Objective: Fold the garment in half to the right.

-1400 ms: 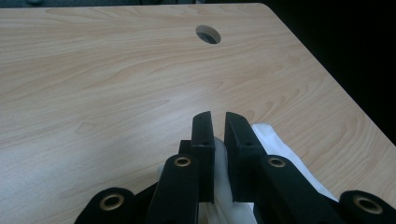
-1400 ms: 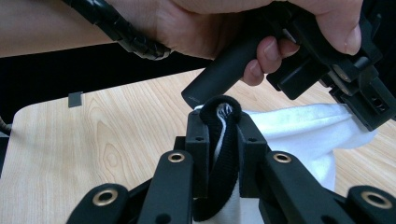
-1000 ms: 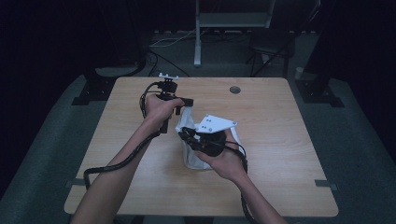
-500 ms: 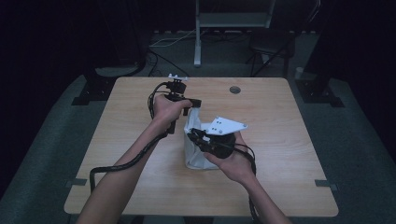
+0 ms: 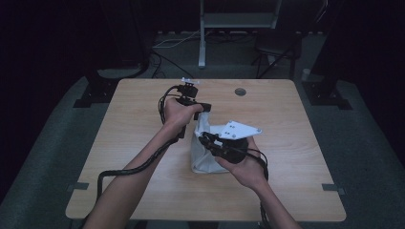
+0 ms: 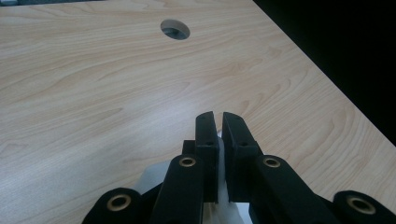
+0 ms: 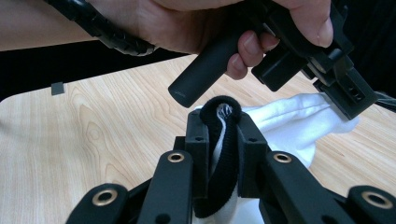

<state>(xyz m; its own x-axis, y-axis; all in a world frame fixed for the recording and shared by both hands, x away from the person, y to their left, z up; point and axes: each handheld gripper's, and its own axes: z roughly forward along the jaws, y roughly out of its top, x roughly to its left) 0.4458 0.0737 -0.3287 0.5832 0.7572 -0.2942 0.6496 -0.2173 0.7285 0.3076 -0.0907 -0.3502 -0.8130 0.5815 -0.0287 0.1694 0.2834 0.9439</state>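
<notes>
White cloth w/ black trim near table centre, lifted betw. both tools. Left tool: jaws just closing, now clamped on cloth's white edge. Right tool: clamped on black trim. Cable hole toward far edge.

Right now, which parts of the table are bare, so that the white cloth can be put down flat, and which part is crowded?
The table is bare along its left edge, on the right half beside the cable hole, and along the near edge. The middle is crowded: the left gripper and right gripper both pinch the white cloth there.
</notes>
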